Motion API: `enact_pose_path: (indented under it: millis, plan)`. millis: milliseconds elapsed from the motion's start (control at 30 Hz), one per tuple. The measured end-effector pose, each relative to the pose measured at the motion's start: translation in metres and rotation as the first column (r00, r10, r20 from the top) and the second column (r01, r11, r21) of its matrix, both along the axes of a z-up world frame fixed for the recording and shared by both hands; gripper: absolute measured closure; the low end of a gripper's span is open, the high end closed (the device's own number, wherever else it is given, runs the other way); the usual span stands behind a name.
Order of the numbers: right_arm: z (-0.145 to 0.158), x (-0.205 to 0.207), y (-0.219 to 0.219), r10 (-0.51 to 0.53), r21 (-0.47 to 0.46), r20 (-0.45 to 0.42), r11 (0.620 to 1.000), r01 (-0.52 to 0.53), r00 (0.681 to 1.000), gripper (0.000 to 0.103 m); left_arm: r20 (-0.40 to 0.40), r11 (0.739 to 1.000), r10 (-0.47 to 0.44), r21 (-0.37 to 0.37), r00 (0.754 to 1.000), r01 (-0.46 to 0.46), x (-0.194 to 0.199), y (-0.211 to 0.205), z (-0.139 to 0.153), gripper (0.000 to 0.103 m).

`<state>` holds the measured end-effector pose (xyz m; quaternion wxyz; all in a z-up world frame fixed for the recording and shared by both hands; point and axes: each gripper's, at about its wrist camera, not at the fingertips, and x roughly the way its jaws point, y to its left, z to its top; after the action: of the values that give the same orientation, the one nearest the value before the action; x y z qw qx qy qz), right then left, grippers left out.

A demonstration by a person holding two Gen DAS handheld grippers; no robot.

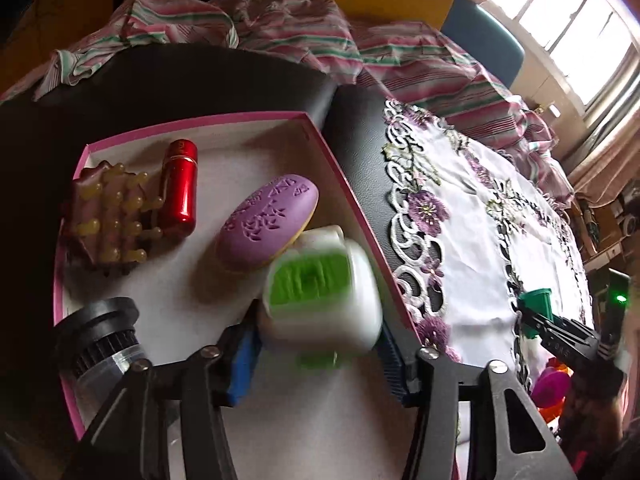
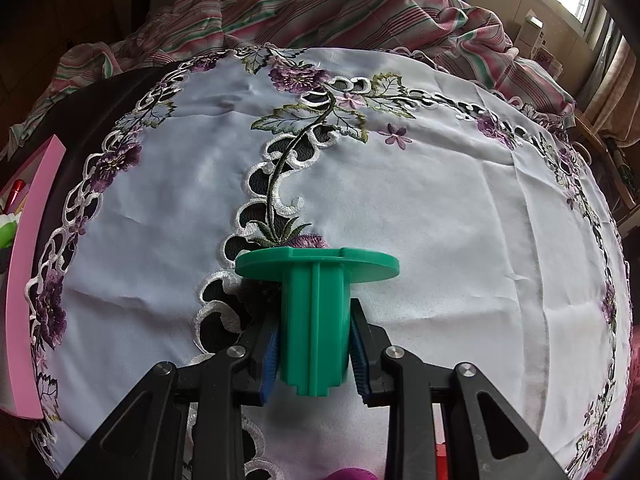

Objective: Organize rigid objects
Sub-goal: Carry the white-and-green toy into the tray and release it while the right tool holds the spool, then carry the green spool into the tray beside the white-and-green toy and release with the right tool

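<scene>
Pink box: holds brown massager, red tube, purple case, black-capped jar
Left gripper: jaws apart around blurred white-green container, over the box
Right gripper: clamps green spool above embroidered cloth

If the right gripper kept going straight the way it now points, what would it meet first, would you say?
Probably the embroidered white tablecloth. The right gripper, its jaws shut on the green spool, points down at it, and nothing else shows ahead. The spool's flange would likely touch first; depth is unclear.
</scene>
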<state>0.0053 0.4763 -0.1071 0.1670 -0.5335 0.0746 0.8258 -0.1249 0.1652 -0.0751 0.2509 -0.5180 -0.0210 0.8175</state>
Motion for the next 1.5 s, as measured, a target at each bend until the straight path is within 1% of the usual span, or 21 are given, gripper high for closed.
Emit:
enact_pose_path:
  millis: [67,133,200,433,700,967,1233,1500]
  plan:
    - [0.0,0.0,0.0,-0.002,-0.001,0.0,1.0,0.002,1.0,0.073,-0.022,1.0,0.005,-0.001,1.0,-0.005,0.006,-0.003,0.004,0.038]
    - [0.0,0.0,0.0,-0.003,-0.002,0.0,1.0,0.003,1.0,0.073,-0.035,1.0,0.009,0.003,0.999,-0.009,0.009,-0.006,0.007,0.036]
    - [0.0,0.0,0.001,-0.003,-0.002,0.0,1.0,0.003,1.0,0.073,-0.053,1.0,0.011,-0.004,0.999,-0.012,0.014,-0.008,0.01,0.036]
    - [0.0,0.001,0.001,-0.014,-0.016,-0.003,1.0,0.014,1.0,0.073,-0.145,0.996,0.035,-0.071,0.989,-0.046,0.036,-0.017,0.021,0.036]
    - [0.0,0.001,-0.001,-0.006,0.002,-0.003,1.0,0.006,1.0,0.073,-0.237,0.992,0.046,-0.1,0.97,-0.072,0.062,-0.03,0.037,0.036]
    - [0.001,0.001,-0.002,-0.003,0.008,-0.003,1.0,0.003,1.0,0.073,-0.271,0.989,0.066,-0.11,0.96,-0.099,0.075,-0.04,0.048,0.036]
    - [0.0,0.002,0.0,-0.01,-0.004,-0.003,1.0,0.01,1.0,0.073,-0.246,0.987,0.093,-0.102,0.965,-0.121,0.078,-0.05,0.045,0.036]
    - [0.002,0.002,-0.004,0.0,0.015,-0.005,1.0,0.0,1.0,0.073,-0.239,0.985,0.115,-0.096,0.964,-0.141,0.081,-0.061,0.044,0.036]
